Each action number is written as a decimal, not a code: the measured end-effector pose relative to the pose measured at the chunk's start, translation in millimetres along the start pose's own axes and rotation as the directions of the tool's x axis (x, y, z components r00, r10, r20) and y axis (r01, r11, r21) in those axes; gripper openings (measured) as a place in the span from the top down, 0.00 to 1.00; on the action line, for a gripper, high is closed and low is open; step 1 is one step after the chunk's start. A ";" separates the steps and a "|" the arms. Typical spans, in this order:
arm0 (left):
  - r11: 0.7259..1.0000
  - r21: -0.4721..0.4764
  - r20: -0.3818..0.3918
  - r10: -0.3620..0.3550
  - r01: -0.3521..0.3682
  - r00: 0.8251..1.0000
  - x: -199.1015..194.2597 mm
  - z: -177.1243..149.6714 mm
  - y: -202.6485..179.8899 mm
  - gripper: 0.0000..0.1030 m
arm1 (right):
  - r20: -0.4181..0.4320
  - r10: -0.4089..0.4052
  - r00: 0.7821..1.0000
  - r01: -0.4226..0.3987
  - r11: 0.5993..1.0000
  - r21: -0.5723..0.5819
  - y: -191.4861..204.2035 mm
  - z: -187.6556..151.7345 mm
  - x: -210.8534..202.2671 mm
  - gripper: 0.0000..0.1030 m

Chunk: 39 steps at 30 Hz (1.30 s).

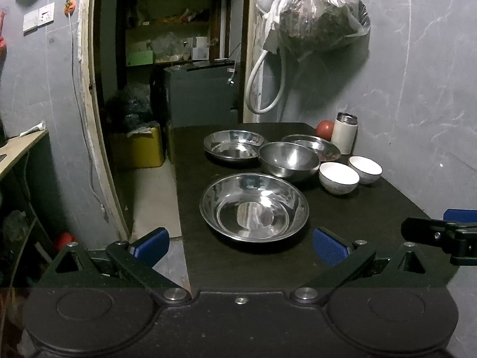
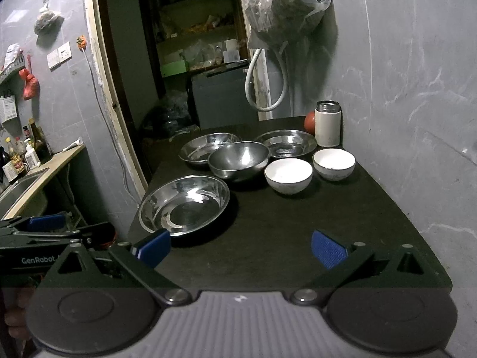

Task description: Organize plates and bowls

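Note:
On the dark table lie three shallow steel plates: a near one, a far left one and a far right one. A deep steel bowl stands between them. Two white bowls sit to its right. My left gripper hangs open just short of the near plate, holding nothing. My right gripper is open over bare table to the plate's right, also holding nothing.
A white flask and a red tomato stand at the back by the grey wall. A bag and a hose hang above. The table's left edge drops to the floor by a doorway; a counter with a sink lies left.

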State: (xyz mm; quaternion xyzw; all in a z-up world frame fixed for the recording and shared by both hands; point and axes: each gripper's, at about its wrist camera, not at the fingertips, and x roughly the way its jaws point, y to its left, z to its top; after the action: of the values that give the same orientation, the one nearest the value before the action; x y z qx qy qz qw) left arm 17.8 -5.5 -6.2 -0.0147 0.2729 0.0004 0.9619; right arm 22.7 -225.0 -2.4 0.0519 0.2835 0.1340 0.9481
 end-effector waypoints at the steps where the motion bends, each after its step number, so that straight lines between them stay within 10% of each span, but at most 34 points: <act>1: 1.000 0.000 -0.002 0.001 -0.001 1.000 1.5 0.6 -0.4 0.01 | -0.003 0.002 1.000 -0.002 1.000 0.001 -1.6 0.6 2.2 0.00; 25: 0.980 -0.156 -0.154 -0.151 0.127 0.976 67.0 7.2 -1.7 0.01 | -0.098 0.094 0.991 -0.096 0.995 -0.023 -36.4 31.1 74.2 0.00; 39: 0.974 -0.143 -0.273 0.130 -0.174 0.953 109.1 45.5 12.7 0.01 | -0.129 0.217 0.968 -0.218 0.976 0.001 -54.8 57.8 138.3 0.00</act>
State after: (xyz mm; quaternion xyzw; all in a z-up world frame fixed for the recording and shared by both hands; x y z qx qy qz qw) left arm 134.4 7.8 -25.1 -0.0734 0.3971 0.0954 0.9098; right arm 178.0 -239.5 -36.1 0.0677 0.3355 0.2422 0.9079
